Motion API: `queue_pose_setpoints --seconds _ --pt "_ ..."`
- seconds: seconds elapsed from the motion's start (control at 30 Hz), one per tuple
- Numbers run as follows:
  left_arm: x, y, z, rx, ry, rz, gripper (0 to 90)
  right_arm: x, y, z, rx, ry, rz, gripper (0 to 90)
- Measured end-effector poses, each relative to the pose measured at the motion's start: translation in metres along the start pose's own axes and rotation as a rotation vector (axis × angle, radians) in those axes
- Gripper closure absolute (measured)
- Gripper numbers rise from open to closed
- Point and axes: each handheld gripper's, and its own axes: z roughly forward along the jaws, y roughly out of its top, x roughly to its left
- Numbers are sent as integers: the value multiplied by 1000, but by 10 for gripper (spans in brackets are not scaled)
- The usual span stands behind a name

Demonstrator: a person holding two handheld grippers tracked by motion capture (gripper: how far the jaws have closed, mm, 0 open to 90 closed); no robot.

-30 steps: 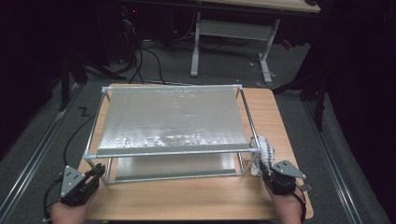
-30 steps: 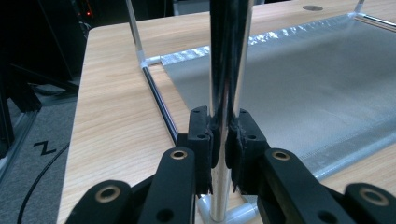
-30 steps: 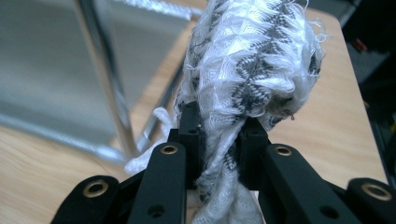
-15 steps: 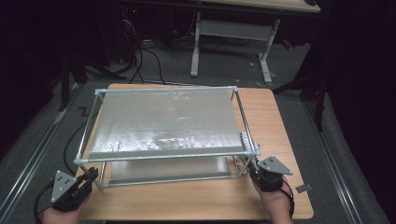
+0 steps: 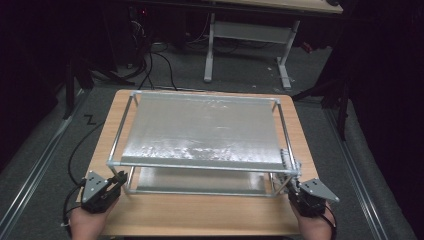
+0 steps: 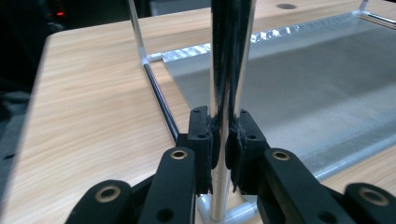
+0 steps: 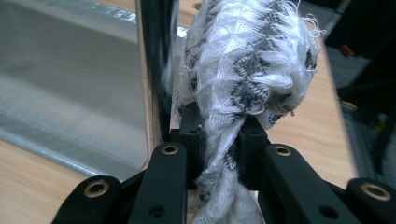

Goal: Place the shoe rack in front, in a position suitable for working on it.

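A metal-tube rack [image 5: 200,166] with two silvery mesh shelves stands on the wooden table [image 5: 200,212]. My left gripper [image 5: 121,177] is at the rack's near left corner. In the left gripper view it [image 6: 223,135] is shut on the shiny upright post [image 6: 229,56], just above the corner joint. My right gripper [image 5: 292,186] is at the near right corner. There a white-and-black woven cloth [image 5: 290,161] hangs along the post. In the right gripper view the jaws [image 7: 222,130] are shut on that frayed cloth [image 7: 243,56], with the dark post [image 7: 156,46] just to its left.
The rack covers most of the tabletop, leaving a bare wood strip along the near edge. A cable [image 5: 75,150] trails off the table's left side onto the grey floor. A white-legged desk [image 5: 210,50] stands behind, with dark furniture on both sides.
The rack and both grippers swung toward the left and nearer half a second ago, then came back to the right. Both grips look the same throughout.
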Motion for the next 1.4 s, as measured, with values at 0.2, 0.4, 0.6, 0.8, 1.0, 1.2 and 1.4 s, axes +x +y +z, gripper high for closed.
queue_pose_setpoints --seconds 0.2,0.4,0.6,0.8,1.0,1.2,1.4 --pt "-20 12 22 3 -48 33 795 -20 -15 -19 12 -69 36 768" --pt "-35 20 40 2 -72 38 795 -34 -27 -37 23 -131 68 768" --pt "-35 27 49 32 -35 22 796 -34 -27 -38 28 -138 71 768" --pt "-28 36 70 35 36 42 788 -29 -25 -30 40 -124 61 768" --pt "-10 42 102 -4 80 -28 793 -19 -16 -17 47 -104 44 768" --pt "-1 44 109 -6 101 -29 790 -13 -12 -14 38 -87 41 768" --pt "5 48 114 24 134 -15 745 -5 -8 -9 36 -67 38 767"
